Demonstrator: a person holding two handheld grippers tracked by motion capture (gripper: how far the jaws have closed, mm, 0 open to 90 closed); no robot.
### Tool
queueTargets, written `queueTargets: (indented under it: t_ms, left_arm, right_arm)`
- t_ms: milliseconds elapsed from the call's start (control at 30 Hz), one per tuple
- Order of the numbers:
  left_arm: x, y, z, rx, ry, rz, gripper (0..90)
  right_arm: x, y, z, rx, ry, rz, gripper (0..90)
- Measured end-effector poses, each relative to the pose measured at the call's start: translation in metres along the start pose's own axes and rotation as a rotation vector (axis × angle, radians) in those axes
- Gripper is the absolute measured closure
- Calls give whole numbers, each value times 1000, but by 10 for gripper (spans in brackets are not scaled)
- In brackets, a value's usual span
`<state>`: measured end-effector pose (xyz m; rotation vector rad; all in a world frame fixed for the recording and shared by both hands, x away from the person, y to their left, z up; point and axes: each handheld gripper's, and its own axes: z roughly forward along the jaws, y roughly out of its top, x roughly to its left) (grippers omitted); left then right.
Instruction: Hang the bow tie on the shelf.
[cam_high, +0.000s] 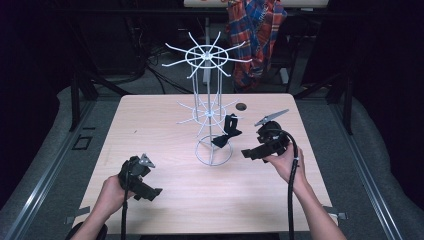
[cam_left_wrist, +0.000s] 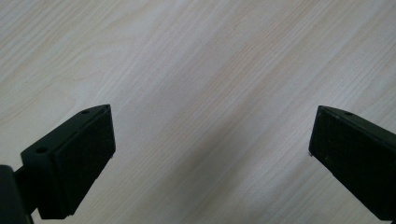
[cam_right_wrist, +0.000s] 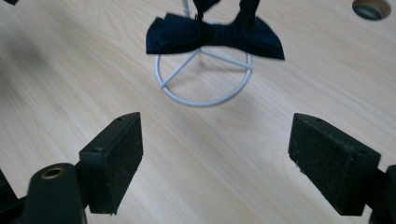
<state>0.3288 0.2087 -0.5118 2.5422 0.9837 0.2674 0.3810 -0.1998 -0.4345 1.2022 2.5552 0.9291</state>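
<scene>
the dark bow tie hangs on the white wire rack, above its round base on the worktop. the right gripper is near it, wide open, holding nothing. the left gripper is wide open over bare wood, empty too.

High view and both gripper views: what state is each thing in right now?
Dark navy fabric bow tie: hanging on the rack's lower tier, above the ring base, free of both grippers.
White wire display rack: upright on the table, upper hooks bare.
Left gripper: jaws open, nothing between them.
Right gripper: jaws open, nothing between them, facing the bow tie.
Light wooden table: bearing the rack.
</scene>
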Motion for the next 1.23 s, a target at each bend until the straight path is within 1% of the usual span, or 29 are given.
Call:
queueTargets:
  t_ms: [67, 167, 367, 433, 500, 567, 600, 633, 700, 767, 800, 833, 867, 933, 967, 1000, 1033, 1067, 1100, 1133, 1167, 1233]
  left_arm:
    - [0, 0, 0, -1, 0, 1, 4]
    - [0, 0, 0, -2, -1, 0, 4]
    - [-1, 0, -1, -3, -1, 4, 4]
    - [0, 0, -1, -6, -6, 4, 3]
    - [0, 0, -1, -11, -7, 1, 1]
    - [0, 0, -1, -11, -8, 0, 1]
    - [0, 0, -1, -8, -8, 5, 1]
    - [0, 1, -1, -8, -10, 4, 1]
    - [-1, 1, -1, -8, -11, 4, 1]
    - [-1, 1, -1, -7, -11, 5, 1]
    - [-1, 1, 0, -7, -12, 5, 1]
    - [-1, 1, 0, -6, -11, 5, 1]
    - [-1, 1, 0, -5, -11, 7, 1]
    - [-1, 1, 0, -3, -11, 7, 1]
    - [-1, 1, 0, -2, -10, 7, 1]
    - [-1, 1, 0, -2, -9, 8, 1]
    - [-1, 1, 0, 0, -11, 10, 1]
    - [-1, 1, 1, -1, -9, 11, 1]
    - [-1, 1, 1, -1, -12, 13, 1]
    - [-1, 1, 1, -3, -18, 13, 1]
    - [0, 1, 1, -13, -29, 14, 0]
    - [1, 1, 0, -33, -59, 6, 0]
  right_arm:
    - [-1, -6, -2, 18, -10, 2, 156]
    - [-1, -15, -6, 20, -23, 7, 152]
    - [-3, -35, -12, 60, -31, 28, 146]
    - [-5, -46, -11, 74, -33, 47, 145]
    - [-7, -54, -9, 96, -29, 58, 144]
    - [-9, -65, -7, 121, -31, 81, 142]
    - [-10, -69, -6, 132, -32, 83, 142]
    - [-10, -73, -4, 141, -25, 91, 141]
    - [-9, -81, -3, 179, -37, 83, 141]
    - [-6, -88, -1, 202, -34, 82, 141]
    - [-5, -91, 0, 195, -29, 89, 141]
    - [-5, -95, 0, 221, -38, 82, 140]
    - [-4, -98, 1, 224, -30, 86, 141]
    - [-3, -103, 3, 249, -42, 77, 141]
    - [-3, -104, 4, 269, -45, 61, 141]
    - [-2, -107, 7, 270, -58, 64, 140]
    - [-2, -107, 9, 279, -54, 63, 141]
    - [-3, -107, 10, 301, -68, 48, 141]
    - [-3, -107, 14, 298, -64, 53, 140]
    - [-4, -106, 15, 315, -64, 41, 139]
    - [-3, -107, 16, 305, -66, 47, 139]
    - [-4, -107, 17, 312, -74, 38, 138]
